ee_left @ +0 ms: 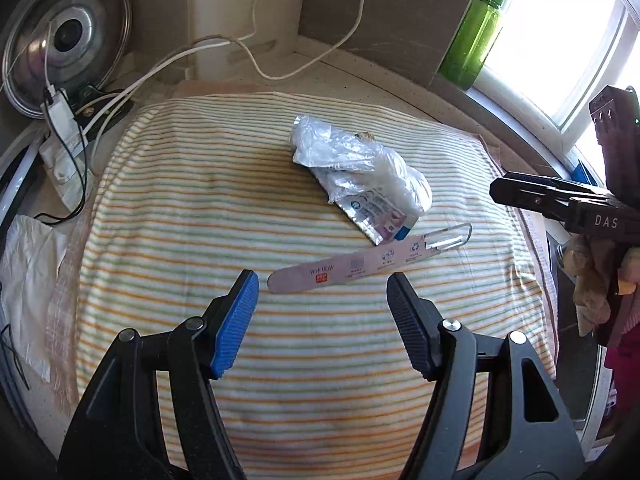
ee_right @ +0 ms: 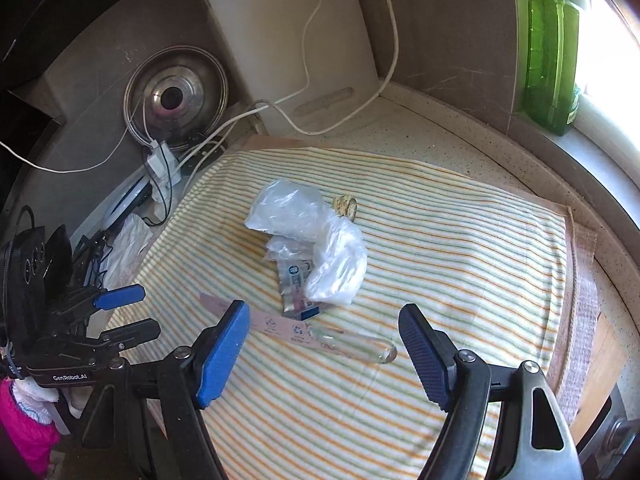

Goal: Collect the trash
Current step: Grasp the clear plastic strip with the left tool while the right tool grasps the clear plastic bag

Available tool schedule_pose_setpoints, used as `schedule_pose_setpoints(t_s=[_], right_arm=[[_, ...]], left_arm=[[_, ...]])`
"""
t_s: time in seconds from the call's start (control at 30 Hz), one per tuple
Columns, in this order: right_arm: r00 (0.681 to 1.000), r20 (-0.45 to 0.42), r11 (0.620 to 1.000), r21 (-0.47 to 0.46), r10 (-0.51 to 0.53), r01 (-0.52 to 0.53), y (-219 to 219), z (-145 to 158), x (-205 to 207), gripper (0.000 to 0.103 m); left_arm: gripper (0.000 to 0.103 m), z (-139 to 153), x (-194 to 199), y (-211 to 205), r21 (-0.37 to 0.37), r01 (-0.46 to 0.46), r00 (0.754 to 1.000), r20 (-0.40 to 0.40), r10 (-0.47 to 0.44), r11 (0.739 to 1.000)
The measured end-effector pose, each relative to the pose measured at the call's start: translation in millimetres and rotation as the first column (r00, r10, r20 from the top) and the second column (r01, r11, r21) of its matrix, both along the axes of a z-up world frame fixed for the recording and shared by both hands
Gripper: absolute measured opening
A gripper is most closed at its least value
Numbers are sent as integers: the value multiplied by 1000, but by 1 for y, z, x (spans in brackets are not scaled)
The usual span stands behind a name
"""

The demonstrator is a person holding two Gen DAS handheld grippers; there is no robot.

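A pile of trash lies in the middle of a striped towel [ee_left: 200,240]: a crumpled clear plastic bag [ee_left: 352,160], a foil sachet [ee_left: 376,216], a pink paper strip [ee_left: 344,268] and a clear plastic sleeve [ee_left: 448,236]. A small brown scrap [ee_left: 364,135] sits behind the bag. My left gripper [ee_left: 322,292] hovers open just short of the strip, with nothing between its fingers. In the right wrist view the bag [ee_right: 312,236], sachet [ee_right: 294,284], strip [ee_right: 276,326] and sleeve [ee_right: 356,344] lie ahead of my open, empty right gripper [ee_right: 320,328]. The left gripper [ee_right: 136,312] shows at the left there.
A green pump bottle [ee_right: 552,52] stands on the window ledge. A pot lid [ee_right: 176,100] and a white board [ee_right: 292,48] lean on the back wall. White cables [ee_right: 312,32] and a charger [ee_right: 160,160] trail at the towel's far left corner, near crumpled white paper [ee_left: 28,272].
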State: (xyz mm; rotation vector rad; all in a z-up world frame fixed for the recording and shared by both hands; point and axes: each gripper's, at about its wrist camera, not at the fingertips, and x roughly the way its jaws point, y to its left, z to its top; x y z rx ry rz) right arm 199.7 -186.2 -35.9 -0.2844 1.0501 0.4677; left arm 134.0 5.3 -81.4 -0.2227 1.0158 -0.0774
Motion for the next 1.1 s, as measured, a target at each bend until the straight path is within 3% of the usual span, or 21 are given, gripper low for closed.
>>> schedule_pose_setpoints(t_s=[0.3,0.43,0.57,0.7,0.77,0.8,0.87,0.9,1.1], right_arm=[[999,-14,999,5,-34,34,-16,-5,37,79],[999,-20,999,5,-42,42,-23,-7,45,79],[999,-32,999,5,-42,42,-25,-11,51,79],[999,-43,1000,8,-29,29,-23,-14,55,79],[999,-48,1000,10,-19,20,-20,-15,58,79],[999,-50,1000,11,-14,15,-18,-16,59,79],[998,-65,1000,17,-2,3,-16,-18,63,79],[997,-81,1000,22,8,-6,-14,-21,65,79],[978,-205,998,66,25,-12,-5,-45,84,72]], left_arm=[[68,-31,70,-6,-147,44,991,-120,-62,988],[68,-45,85,-25,-150,117,972,-184,-144,982],[68,-49,90,-57,-55,223,947,-223,-230,973],[68,-56,88,-94,91,358,906,-277,-322,929],[67,-59,86,-103,109,387,893,-292,-342,916],[65,-60,85,-105,103,389,891,-293,-346,915],[42,-61,83,-106,90,380,892,-298,-339,921],[37,-62,81,-106,84,374,894,-300,-334,924],[29,-65,70,-88,57,327,913,-277,-300,943]])
